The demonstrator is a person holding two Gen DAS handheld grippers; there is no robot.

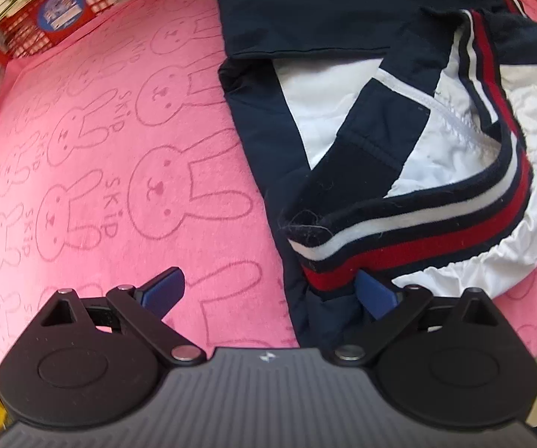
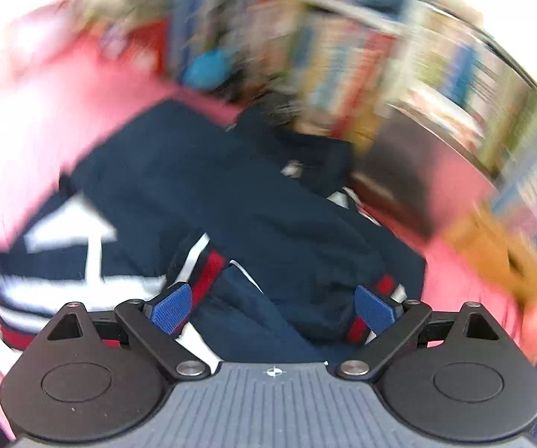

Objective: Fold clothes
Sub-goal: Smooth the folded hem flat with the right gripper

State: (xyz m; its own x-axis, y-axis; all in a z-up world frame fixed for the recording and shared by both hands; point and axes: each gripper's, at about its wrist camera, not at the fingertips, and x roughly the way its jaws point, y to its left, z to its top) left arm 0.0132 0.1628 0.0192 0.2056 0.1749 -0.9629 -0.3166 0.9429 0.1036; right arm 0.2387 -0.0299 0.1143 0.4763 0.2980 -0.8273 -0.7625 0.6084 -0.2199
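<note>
A navy jacket (image 1: 328, 18) with white lining and a red, white and navy striped hem band (image 1: 410, 231) lies rumpled on the pink bunny-print blanket (image 1: 100, 149). My left gripper (image 1: 268, 291) is open at the jacket's near edge; its right blue pad (image 1: 376, 295) touches the striped band, its left pad (image 1: 164, 289) hovers over bare blanket. The right wrist view is motion-blurred. My right gripper (image 2: 274, 308) hangs open above the navy jacket (image 2: 268, 216), both blue pads spread with cloth showing between them.
A red mesh crate (image 1: 63, 11) stuffed with books stands at the blanket's far left corner. Blurred shelves of books (image 2: 399, 56) rise behind the jacket. Something yellow-orange (image 2: 492, 250) sits at the right on the pink blanket (image 2: 462, 283).
</note>
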